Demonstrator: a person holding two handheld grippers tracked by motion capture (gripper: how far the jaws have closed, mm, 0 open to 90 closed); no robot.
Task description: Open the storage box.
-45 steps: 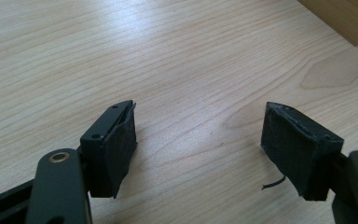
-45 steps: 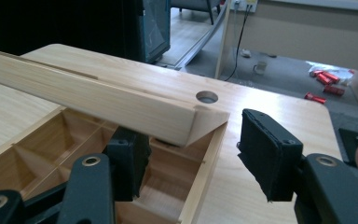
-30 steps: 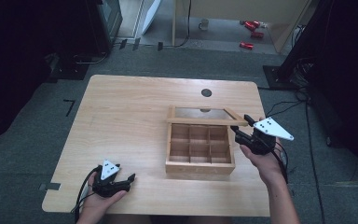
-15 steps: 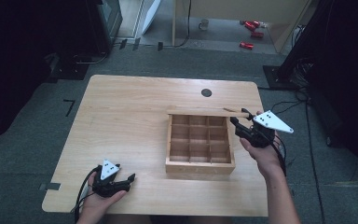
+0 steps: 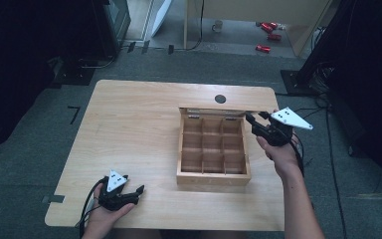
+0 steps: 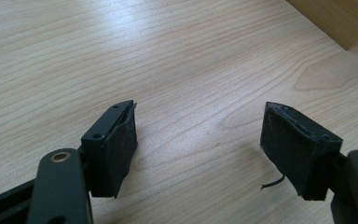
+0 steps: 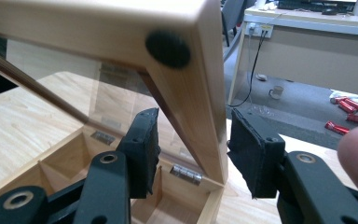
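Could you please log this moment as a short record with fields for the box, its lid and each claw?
box: wooden box with nine compartments, none showing contents, on the table
lid: glass-paned lid raised on its rear hinges
right claw: right claw with the lid's side frame between its jaws, which have just been closing; contact of the pads unclear
left claw: left claw open, nothing between its jaws, low over the table's near left part

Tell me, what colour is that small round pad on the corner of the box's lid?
Black, on the pale wooden lid; the round pad shows best in the right gripper view.
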